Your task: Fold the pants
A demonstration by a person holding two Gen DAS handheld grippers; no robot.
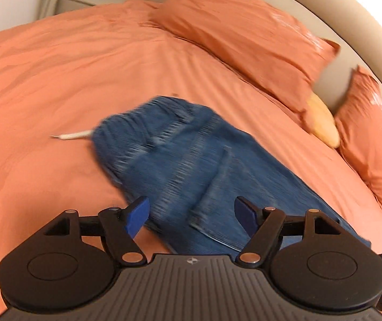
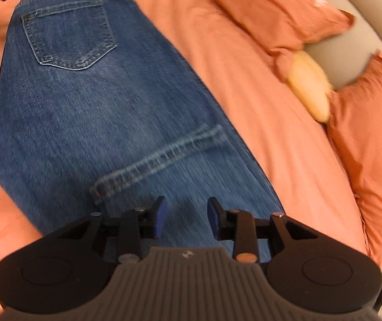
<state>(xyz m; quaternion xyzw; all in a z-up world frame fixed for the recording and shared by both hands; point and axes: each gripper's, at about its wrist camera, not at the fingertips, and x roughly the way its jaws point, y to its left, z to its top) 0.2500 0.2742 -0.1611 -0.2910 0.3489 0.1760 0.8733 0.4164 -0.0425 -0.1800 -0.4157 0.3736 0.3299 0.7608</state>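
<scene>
The jeans (image 2: 89,101) lay on the bed (image 1: 57,61), already doubled: a leg hem crossed the denim below the back pocket, the waistband toward the far side, the pillows (image 1: 244,34) along the headboard edge. A fold looked just laid down, both tools free above it. The next move, I judged, called for taking the folded end nearest the tools and carrying it over toward the waistband. The left gripper (image 1: 192,214) had its jaws spread wide, gripping nothing. The right gripper (image 2: 186,215) had its jaws partly apart, bare, above the denim.

Orange pillows (image 1: 247,42), perhaps yellow cushion (image 2: 311,85)
</scene>
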